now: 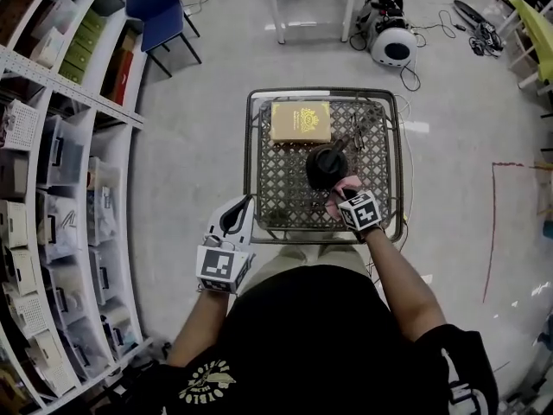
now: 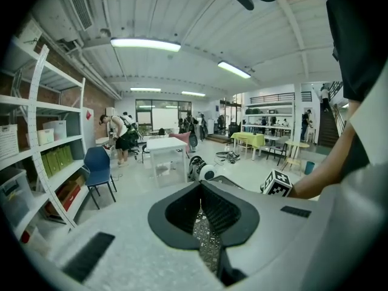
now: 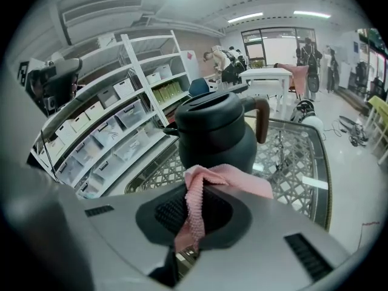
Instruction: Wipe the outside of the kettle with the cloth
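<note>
surface [image 1: 253, 158]: lattice top, kettle stands mid.
kettle [image 3: 218, 135]: dark, upright, just beyond my right tool.
cloth [image 3: 209, 180]: pink, bunched at kettle's near side, looks touching.
right tool [image 3: 191, 214]: clenched on cloth; I'd press lightly and sweep round the body so it doesn't tip.
left tool [image 2: 203, 223]: closed, empty, near left; could steady the kettle.

Right hand-held gripper [image 3: 193, 214] pinches the pink cloth [image 3: 209, 190] — just before the dark kettle [image 3: 215, 135].
</note>
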Tool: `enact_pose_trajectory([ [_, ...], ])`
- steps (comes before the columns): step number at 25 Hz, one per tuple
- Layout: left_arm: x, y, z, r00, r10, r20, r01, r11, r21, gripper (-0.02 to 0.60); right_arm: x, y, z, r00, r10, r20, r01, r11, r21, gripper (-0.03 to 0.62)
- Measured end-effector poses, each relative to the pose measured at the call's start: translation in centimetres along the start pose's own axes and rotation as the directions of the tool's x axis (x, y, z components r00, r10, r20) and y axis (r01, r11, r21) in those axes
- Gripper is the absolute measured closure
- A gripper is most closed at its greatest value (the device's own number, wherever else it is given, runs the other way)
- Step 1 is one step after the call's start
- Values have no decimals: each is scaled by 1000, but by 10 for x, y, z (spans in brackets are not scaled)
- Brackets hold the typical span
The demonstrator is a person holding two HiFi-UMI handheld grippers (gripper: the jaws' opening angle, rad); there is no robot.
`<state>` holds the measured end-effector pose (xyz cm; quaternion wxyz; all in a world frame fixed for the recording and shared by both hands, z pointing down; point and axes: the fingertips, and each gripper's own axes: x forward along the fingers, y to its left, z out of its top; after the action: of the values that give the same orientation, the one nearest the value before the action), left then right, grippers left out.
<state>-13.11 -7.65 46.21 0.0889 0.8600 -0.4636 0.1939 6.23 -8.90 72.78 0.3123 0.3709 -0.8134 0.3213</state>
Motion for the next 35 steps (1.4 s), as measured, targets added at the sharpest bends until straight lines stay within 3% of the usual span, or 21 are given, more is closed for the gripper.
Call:
enact_pose_trajectory([
  [9,-21,39,-11,1000,-20,-2,20,1000,16,572,27,41,16,1000,8,19,-8,1000,16,566],
  [18,-31,61,-27,998,-32,-52,34,999,31,572,58,56,14,1000,2,25,-3,999,50,566],
  [31,-1,22,-14,995,-59,-78,62,997,40,572,55,37,-8,999,38,-24,-38,999,4,566],
  [35,7,2,-12,996,-49,-80,52,998,34,572,52,24,-20,997,60,-52,-63,996,-57,566],
])
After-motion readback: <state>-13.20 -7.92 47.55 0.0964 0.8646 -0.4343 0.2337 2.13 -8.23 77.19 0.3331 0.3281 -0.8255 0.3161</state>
